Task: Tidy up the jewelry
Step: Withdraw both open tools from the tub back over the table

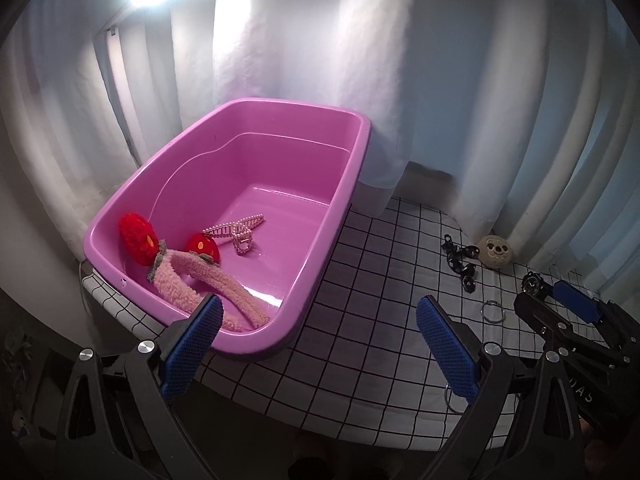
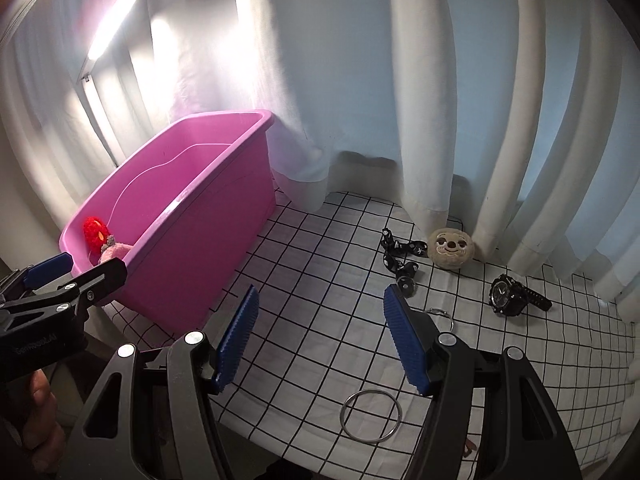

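A pink plastic tub point(image 1: 352, 168) stands on the checked cloth at the left. It holds a fuzzy pink headband point(image 1: 208, 280) with red strawberries and a pearl hair clip point(image 1: 240, 236). My left gripper point(image 1: 320, 320) hovers open at the tub's near right corner, nothing between its pads. My right gripper point(image 2: 320, 312) is open over the cloth, also holding nothing. Just below it lies a large metal ring point(image 2: 370, 416). A smaller ring point(image 2: 440, 314) peeks past its right finger. A black watch point(image 2: 516, 294) and a black chain bracelet point(image 2: 400, 256) lie farther back.
A round sloth-face plush point(image 2: 450, 248) rests against the white curtain point(image 2: 420, 100) behind the table. The tub point(image 2: 192, 216) fills the left side, with the left gripper point(image 2: 92, 266) beside it. The cloth's front edge point(image 2: 280, 452) drops off close to both grippers.
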A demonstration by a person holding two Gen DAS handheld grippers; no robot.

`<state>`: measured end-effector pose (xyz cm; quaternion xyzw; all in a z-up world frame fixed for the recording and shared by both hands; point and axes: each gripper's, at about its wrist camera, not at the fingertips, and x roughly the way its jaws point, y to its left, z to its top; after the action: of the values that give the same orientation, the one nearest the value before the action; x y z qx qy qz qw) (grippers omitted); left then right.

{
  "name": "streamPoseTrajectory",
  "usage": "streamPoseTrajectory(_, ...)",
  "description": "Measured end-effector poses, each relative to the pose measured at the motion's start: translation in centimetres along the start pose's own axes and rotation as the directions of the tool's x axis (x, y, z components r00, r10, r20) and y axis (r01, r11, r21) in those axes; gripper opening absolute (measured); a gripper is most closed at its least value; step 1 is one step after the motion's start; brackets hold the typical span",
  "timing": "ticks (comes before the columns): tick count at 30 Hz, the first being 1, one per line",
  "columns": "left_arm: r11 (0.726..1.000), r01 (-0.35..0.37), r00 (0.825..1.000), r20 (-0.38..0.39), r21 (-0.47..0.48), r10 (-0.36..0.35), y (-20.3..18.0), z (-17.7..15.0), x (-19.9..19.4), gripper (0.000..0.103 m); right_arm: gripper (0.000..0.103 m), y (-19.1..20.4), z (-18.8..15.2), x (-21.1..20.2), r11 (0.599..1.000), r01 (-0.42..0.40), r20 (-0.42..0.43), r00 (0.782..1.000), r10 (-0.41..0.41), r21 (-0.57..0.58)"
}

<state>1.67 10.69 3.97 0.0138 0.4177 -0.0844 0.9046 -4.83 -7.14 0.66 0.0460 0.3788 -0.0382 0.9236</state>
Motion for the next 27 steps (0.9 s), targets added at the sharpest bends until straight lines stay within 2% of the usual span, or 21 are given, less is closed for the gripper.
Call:
streamPoseTrajectory(13, 0.988, 0.109, 0.993, -0.06, 0.111, -0.103, -6.9, -3.3, 0.8, 0.096, 0.062, -6.5, -4.2, -2.4, 0.989, 0.098, -0.027, 0.995, -0.096, 0.113)
streamPoseTrajectory(27, 0.96, 0.186, 0.979, -0.126, 0.211, -0.162, -13.6, -6.6, 1.8, 0.095, 0.062, -12.4, -9.2, -4.7, 0.961, 0.172, -0.074, 0.984, -0.16, 0.217)
